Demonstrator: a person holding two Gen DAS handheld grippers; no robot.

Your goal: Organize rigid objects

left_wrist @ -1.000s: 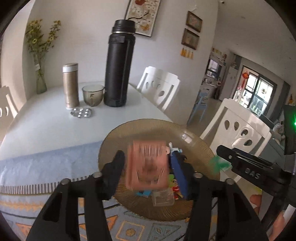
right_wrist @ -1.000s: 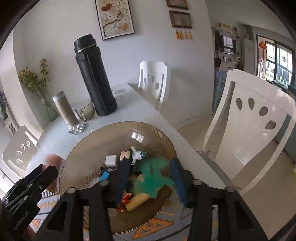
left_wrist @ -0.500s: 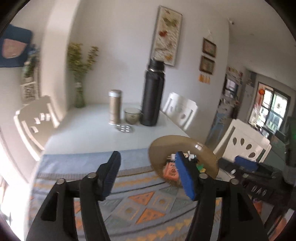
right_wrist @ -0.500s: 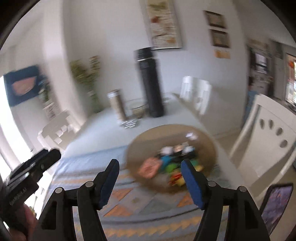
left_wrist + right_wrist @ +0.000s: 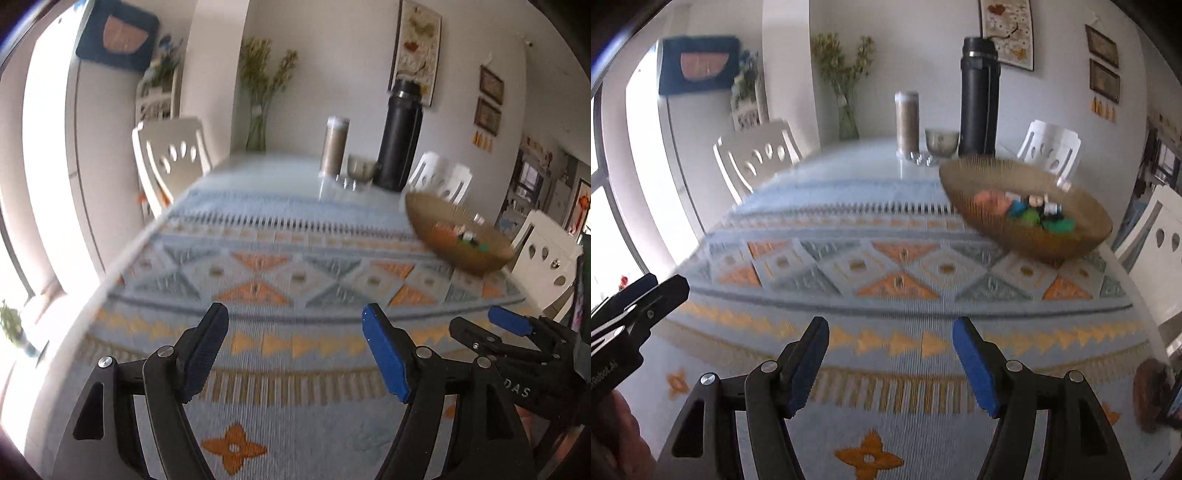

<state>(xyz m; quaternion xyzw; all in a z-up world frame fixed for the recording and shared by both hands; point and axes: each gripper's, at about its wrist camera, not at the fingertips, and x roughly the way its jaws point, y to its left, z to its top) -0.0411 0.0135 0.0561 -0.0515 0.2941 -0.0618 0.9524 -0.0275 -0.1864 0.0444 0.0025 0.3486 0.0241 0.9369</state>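
A brown woven bowl [image 5: 436, 242] [image 5: 990, 173] stands on the right side of the table and holds several small toys, among them a pink block [image 5: 991, 201] and green pieces [image 5: 1058, 224]. My left gripper [image 5: 295, 354] is open and empty, low over the patterned runner, well back from the bowl. My right gripper [image 5: 891, 360] is open and empty too, over the near part of the runner. The right gripper also shows at the right edge of the left wrist view [image 5: 509, 332], and the left gripper at the left edge of the right wrist view [image 5: 642, 302].
A patterned blue and orange runner [image 5: 894, 266] covers the near table. At the far end stand a tall black flask [image 5: 979, 99], a gold tumbler [image 5: 907, 122], a small cup [image 5: 941, 141] and a vase of flowers [image 5: 846, 92]. White chairs [image 5: 757, 158] flank the table.
Both grippers let go of their objects into the bowl, opened, and pulled back toward the near end of the table. The bowl now lies far ahead on the right.
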